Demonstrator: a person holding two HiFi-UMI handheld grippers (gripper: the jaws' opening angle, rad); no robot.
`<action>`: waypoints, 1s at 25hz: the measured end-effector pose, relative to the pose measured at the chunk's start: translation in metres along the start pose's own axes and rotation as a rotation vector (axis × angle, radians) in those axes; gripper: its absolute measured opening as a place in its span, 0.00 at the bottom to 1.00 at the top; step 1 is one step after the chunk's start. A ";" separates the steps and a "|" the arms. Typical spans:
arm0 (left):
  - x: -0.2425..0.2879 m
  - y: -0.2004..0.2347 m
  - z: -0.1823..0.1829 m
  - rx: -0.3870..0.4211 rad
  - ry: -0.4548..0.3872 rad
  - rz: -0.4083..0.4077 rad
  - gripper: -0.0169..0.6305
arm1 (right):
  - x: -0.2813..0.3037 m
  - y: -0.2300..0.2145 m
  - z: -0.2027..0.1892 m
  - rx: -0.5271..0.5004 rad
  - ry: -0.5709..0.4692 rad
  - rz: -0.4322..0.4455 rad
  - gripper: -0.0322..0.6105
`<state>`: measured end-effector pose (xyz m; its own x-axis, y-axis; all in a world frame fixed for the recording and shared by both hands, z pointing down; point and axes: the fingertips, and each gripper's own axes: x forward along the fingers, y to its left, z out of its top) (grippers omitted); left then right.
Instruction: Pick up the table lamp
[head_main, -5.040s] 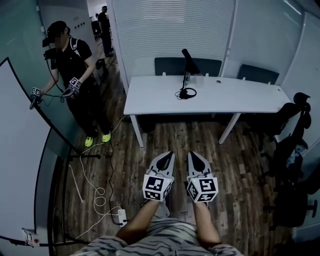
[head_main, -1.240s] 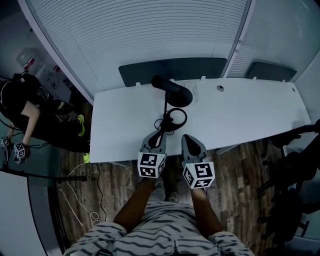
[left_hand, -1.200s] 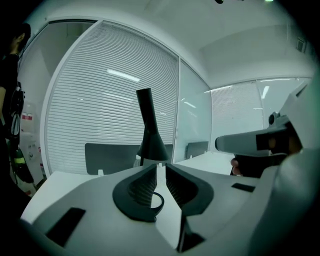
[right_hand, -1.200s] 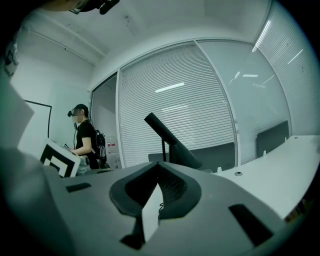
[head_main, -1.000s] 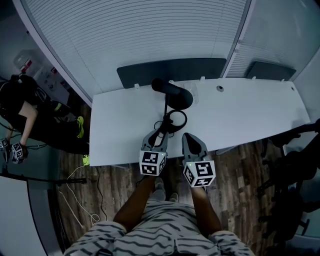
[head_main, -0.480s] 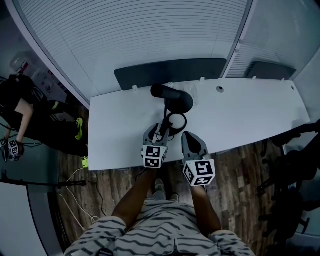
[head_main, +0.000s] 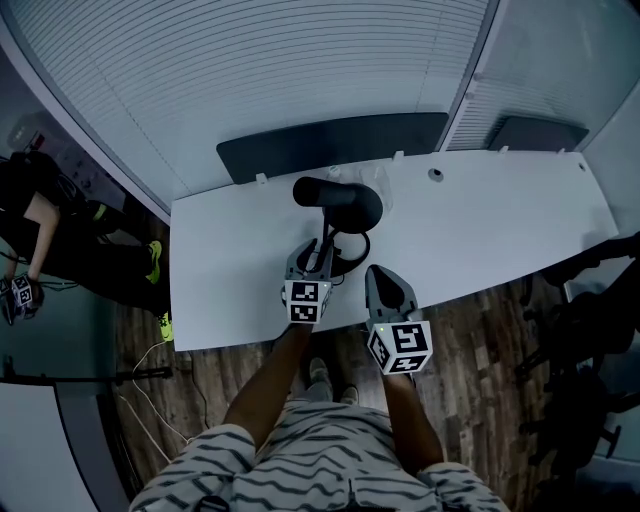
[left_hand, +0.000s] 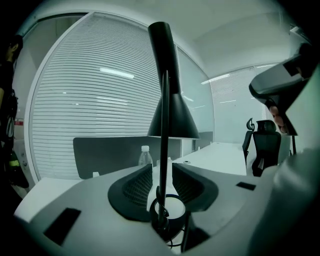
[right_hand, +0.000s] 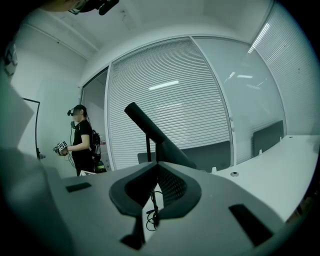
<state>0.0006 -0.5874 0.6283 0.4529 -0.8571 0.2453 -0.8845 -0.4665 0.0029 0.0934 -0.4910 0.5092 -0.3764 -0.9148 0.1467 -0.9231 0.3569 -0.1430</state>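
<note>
The table lamp (head_main: 338, 203) is black and smooth, with a cone-shaped shade on a tube-like neck, a thin straight stem and a round ring-edged foot. It stands on the near half of a long, plain white worktop (head_main: 480, 220), and a thin black cord (head_main: 352, 250) lies in loops beside its foot.

The left claw (head_main: 312, 256) reaches over the near edge of the worktop, right at the lamp. In the left gripper view the stem (left_hand: 164, 150) rises straight up between the two dark, mesh-textured pads (left_hand: 135, 187). The jaws are closing round it, yet a sliver of gap shows on either side, so the stem is not clamped.

The right claw (head_main: 386, 278) hangs just right of the left one, at the worktop's near edge. Its jaws stand apart with nothing between them, and the lamp (right_hand: 160, 140) shows beyond them.

A clear plastic bottle (left_hand: 145, 156) stands behind the lamp, in front of a dark flat panel (head_main: 330, 140) and ribbed white blinds (head_main: 250, 70).
</note>
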 end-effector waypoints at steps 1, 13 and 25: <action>0.003 0.000 -0.001 0.001 0.004 -0.005 0.22 | 0.001 -0.002 -0.001 0.000 0.002 -0.004 0.07; 0.022 -0.001 0.000 0.036 0.005 -0.007 0.11 | 0.013 -0.007 -0.007 0.010 0.016 -0.017 0.07; 0.022 -0.003 0.002 0.047 0.022 -0.016 0.11 | 0.010 -0.016 -0.010 0.019 0.020 -0.042 0.07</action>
<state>0.0139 -0.6051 0.6315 0.4641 -0.8446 0.2671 -0.8707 -0.4904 -0.0379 0.1031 -0.5039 0.5231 -0.3388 -0.9248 0.1730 -0.9367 0.3143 -0.1544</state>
